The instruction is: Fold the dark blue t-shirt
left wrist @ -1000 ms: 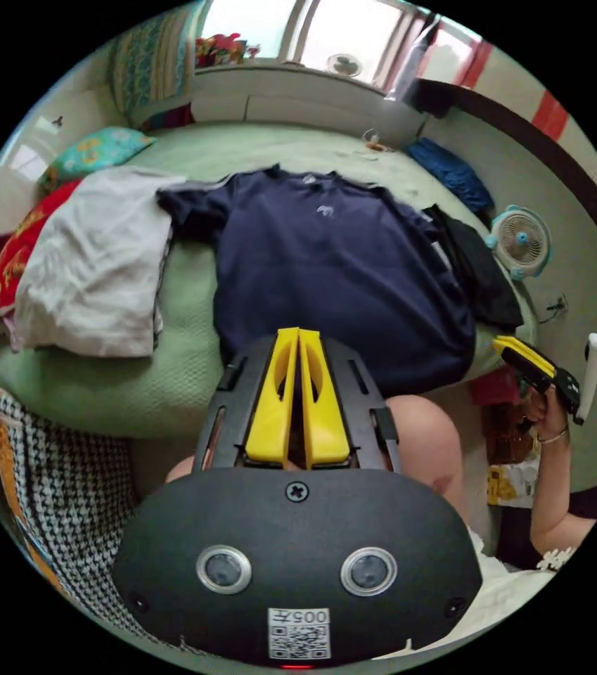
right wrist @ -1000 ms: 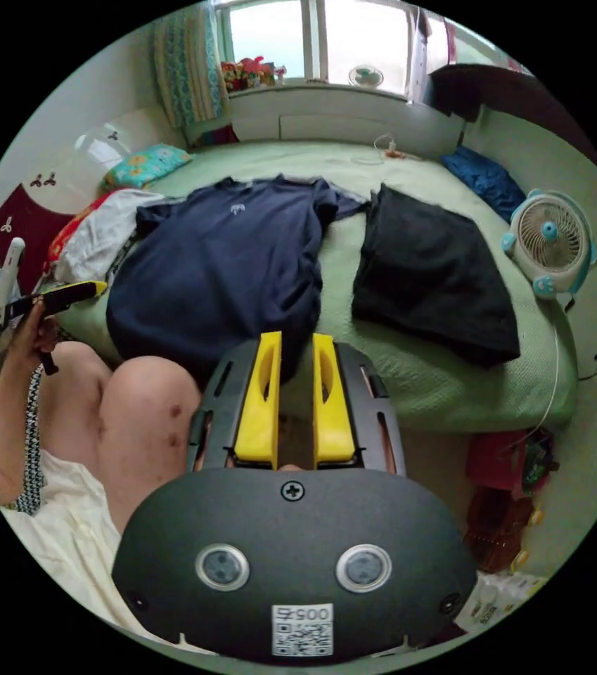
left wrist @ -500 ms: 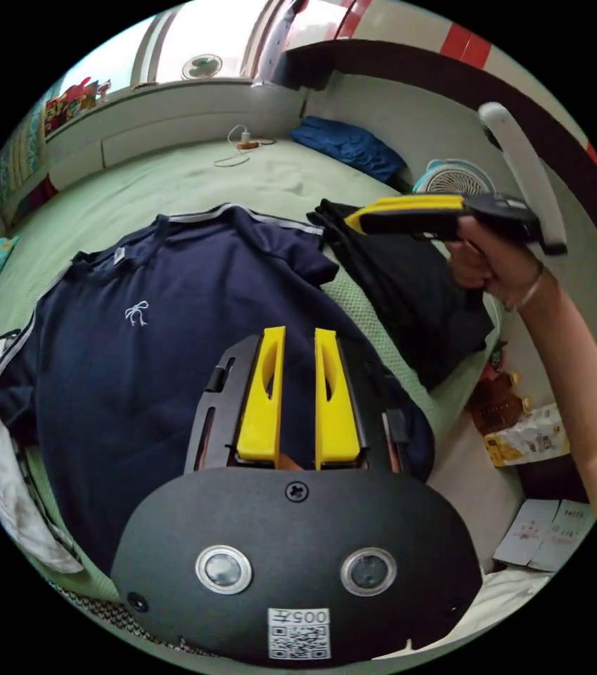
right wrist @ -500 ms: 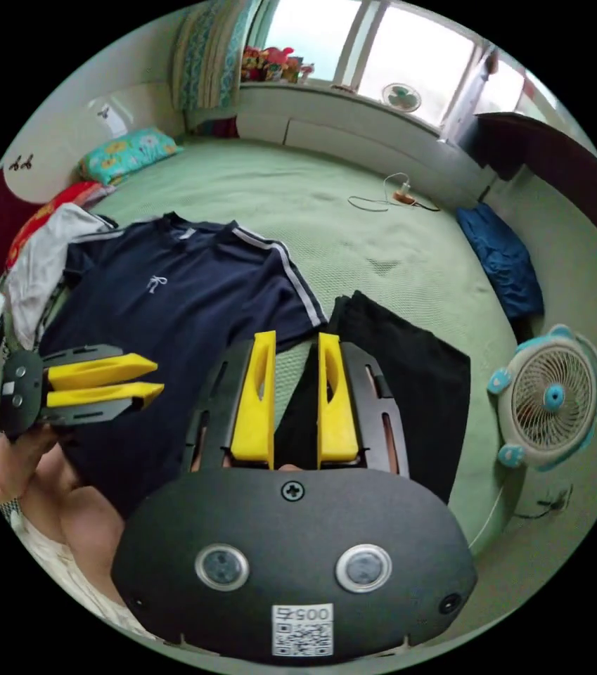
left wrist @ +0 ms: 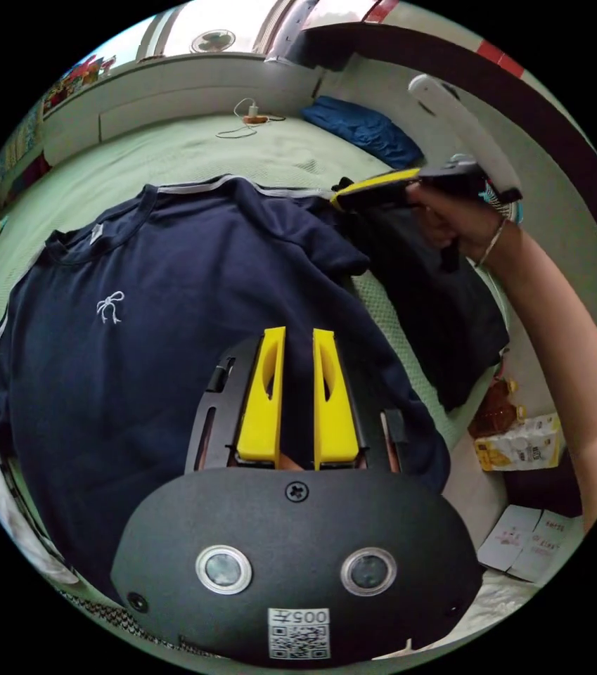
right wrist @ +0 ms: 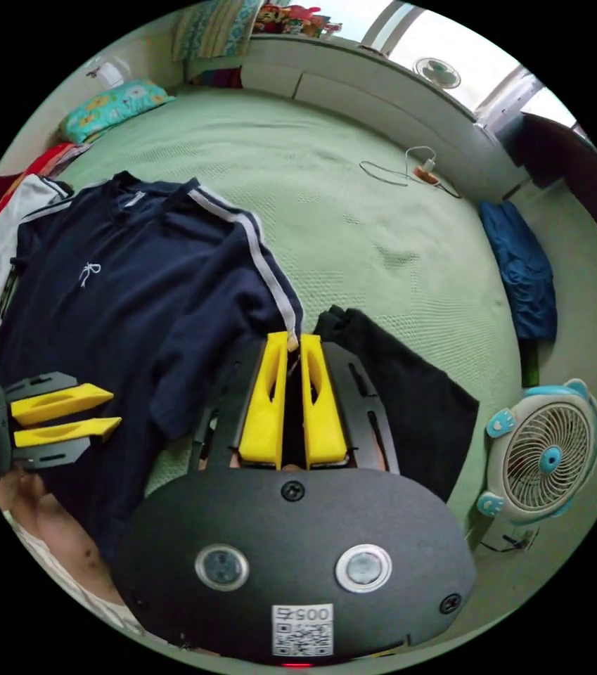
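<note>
Sleeve (right wrist: 280, 309) of t-shirt (right wrist: 136, 295) pinched by right tongs (right wrist: 291, 344), centre frame; left tongs (left wrist: 297, 337) parted, empty. Fold inward judged next.

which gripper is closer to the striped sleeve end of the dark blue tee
Right. The right gripper has its jaws nearly closed at the cuff of the striped sleeve of the dark blue t-shirt. The left gripper hangs open over the shirt's lower body, well away.

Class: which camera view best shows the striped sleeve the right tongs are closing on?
The right gripper view: the striped sleeve runs straight into the right tongs. In the left gripper view, the sleeve lies farther off, beside those tongs.
</note>
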Motion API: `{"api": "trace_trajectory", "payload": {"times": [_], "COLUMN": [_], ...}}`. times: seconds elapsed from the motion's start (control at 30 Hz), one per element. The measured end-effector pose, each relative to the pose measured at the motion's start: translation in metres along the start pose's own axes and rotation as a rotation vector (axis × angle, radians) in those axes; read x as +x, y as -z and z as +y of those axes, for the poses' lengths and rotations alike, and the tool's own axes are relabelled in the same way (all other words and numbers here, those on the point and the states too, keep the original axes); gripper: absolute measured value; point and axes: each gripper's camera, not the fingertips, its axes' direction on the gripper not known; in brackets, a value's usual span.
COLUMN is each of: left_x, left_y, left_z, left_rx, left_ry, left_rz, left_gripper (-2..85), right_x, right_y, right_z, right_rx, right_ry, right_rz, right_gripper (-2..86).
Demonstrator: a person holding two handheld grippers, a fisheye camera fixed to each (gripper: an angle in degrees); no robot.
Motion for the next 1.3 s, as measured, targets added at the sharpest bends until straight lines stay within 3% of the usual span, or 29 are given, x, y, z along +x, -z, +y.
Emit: {"api": "trace_trajectory", "payload": {"times": [0.23,0.43,0.7,0.83,0.97,1.13,1.3], "left_x": [-0.005,-0.011,-0.021,-0.013,-0.008,-0.027,-0.091], "left_y": [-0.011,-0.015,0.0,0.012,0.02,0.045,0.074], "left_z": [-0.012,-0.02,-0.022,-0.015,-0.006,0.003,0.013], "left_rx": [0.002,-0.004,0.038,0.07,0.069,0.122,0.184], "left_ry": [0.012,0.021,0.018,-0.023,-0.053,-0.069,0.045], "left_rz": [0.008,0.033,0.055,0.033,0.014,-0.086,-0.152], "left_gripper": [7.5,7.5,7.6,7.8,8.3,8.8,14.9], "right_x": [0.048,0.055,-0.022,-0.057,-0.068,-0.068,-0.061], "right_y": [-0.005,-0.009,0.091,0.09,0.074,0.08,0.101], "right_z": [-0.023,-0.015,0.142,0.22,0.255,0.253,0.271], "right_rx": [-0.011,-0.039,0.111,0.059,0.021,0.001,-0.018], "right_ry": [-0.216,-0.336,-0.108,-0.193,-0.362,-0.392,-0.414], "right_rz": [-0.035,-0.047,-0.16,-0.278,-0.383,-0.319,-0.265], "right_gripper": [-0.4,5.0,9.8,10.2,8.6,0.6,-1.1]}}
